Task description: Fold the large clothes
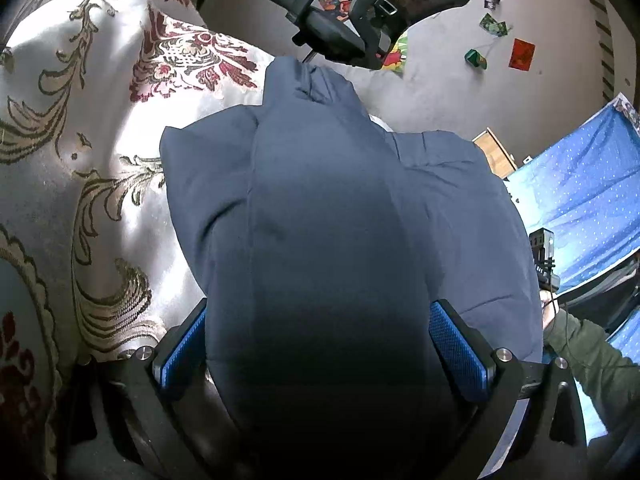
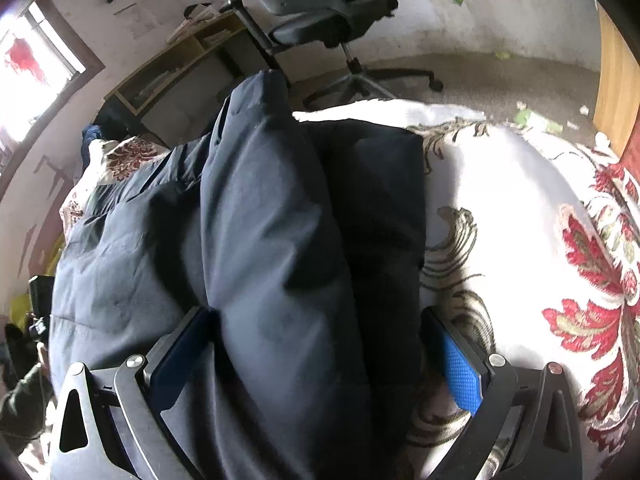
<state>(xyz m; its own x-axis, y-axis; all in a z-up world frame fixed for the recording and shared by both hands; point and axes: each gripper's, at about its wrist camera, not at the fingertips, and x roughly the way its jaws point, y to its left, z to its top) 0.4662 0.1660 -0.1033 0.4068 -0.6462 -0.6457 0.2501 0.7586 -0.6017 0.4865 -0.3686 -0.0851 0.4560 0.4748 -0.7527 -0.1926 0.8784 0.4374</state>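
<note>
A large dark navy padded garment (image 1: 320, 208) lies folded on a white bedspread with red and gold flowers (image 1: 80, 92). My left gripper (image 1: 320, 344) has its blue-padded jaws wide apart on both sides of a thick fold of the garment, which fills the gap between them. In the right wrist view the same garment (image 2: 272, 220) lies bunched in long folds on the bedspread (image 2: 520, 208). My right gripper (image 2: 316, 352) also stands wide, its fingers (image 2: 464, 372) on either side of the folds. Whether the pads press the cloth is not clear.
A black office chair (image 1: 340, 28) stands past the bed's far edge; it also shows in the right wrist view (image 2: 320, 28). A wooden shelf unit (image 2: 168, 68) stands by the wall. A blue dotted cloth (image 1: 580, 184) lies at the right. Paper scraps litter the floor (image 2: 532, 116).
</note>
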